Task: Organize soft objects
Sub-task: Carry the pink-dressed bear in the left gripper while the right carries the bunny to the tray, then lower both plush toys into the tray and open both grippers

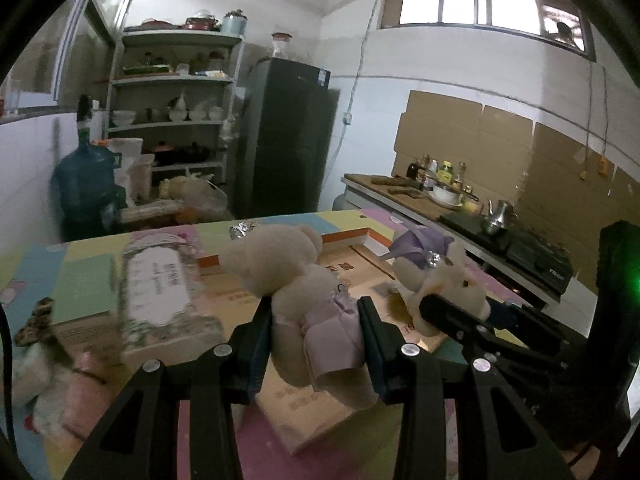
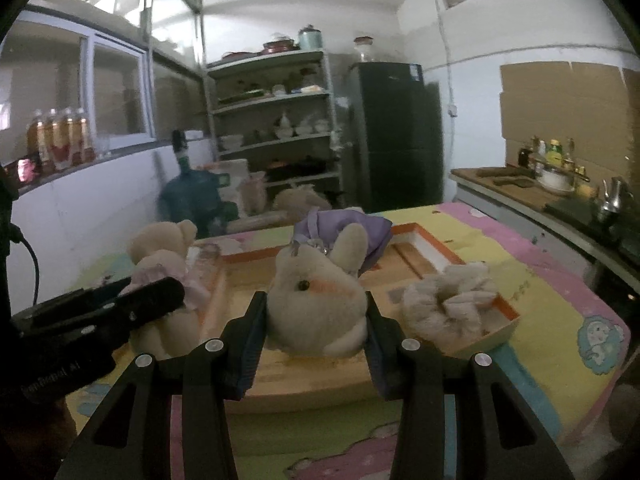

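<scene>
My left gripper (image 1: 316, 312) is shut on a cream teddy bear in a lilac dress (image 1: 304, 280), held above an open cardboard box (image 1: 352, 240) with an orange rim. My right gripper (image 2: 316, 312) is shut on a cream plush rabbit with a purple dress (image 2: 320, 288), also above the box (image 2: 440, 248). The rabbit shows at the right in the left wrist view (image 1: 440, 280). The bear shows at the left in the right wrist view (image 2: 168, 264). A beige soft scrunchie-like toy (image 2: 452, 300) lies in the box's right corner.
A tissue pack (image 1: 160, 292) lies left of the box on the pastel mat (image 2: 560, 304). Another plush toy (image 1: 52, 380) lies at the near left. A counter with bottles and a kettle (image 1: 496, 212) runs along the right. Shelves (image 1: 176, 120) and a fridge (image 1: 288, 136) stand behind.
</scene>
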### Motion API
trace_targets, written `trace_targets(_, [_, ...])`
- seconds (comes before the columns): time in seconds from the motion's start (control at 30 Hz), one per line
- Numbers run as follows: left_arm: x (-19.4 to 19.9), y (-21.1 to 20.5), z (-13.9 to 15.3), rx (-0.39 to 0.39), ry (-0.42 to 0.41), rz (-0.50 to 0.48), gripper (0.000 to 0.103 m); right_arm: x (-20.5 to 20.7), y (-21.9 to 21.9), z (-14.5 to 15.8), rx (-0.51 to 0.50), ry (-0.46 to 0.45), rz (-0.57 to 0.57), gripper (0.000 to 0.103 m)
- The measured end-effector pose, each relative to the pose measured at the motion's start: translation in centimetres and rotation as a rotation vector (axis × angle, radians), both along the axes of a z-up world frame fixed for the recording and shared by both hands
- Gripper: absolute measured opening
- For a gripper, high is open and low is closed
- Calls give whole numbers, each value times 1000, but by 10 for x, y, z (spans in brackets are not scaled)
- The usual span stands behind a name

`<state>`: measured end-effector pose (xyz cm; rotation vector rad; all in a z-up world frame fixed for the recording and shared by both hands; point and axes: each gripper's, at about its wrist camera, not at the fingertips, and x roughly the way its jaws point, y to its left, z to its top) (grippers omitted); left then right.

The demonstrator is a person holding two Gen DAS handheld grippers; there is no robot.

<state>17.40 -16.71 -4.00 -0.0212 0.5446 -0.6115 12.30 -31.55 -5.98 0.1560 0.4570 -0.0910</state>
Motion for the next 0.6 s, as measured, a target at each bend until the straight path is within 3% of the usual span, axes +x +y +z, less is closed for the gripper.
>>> trace_targets(0.2, [30,-18,-9,-7,69,11,42,13,-22,-12,-10,34,-28,45])
trace_targets(0.6, [72,-53,-35,58,182,23,46,52,-43,-37,12,107,-7,46])
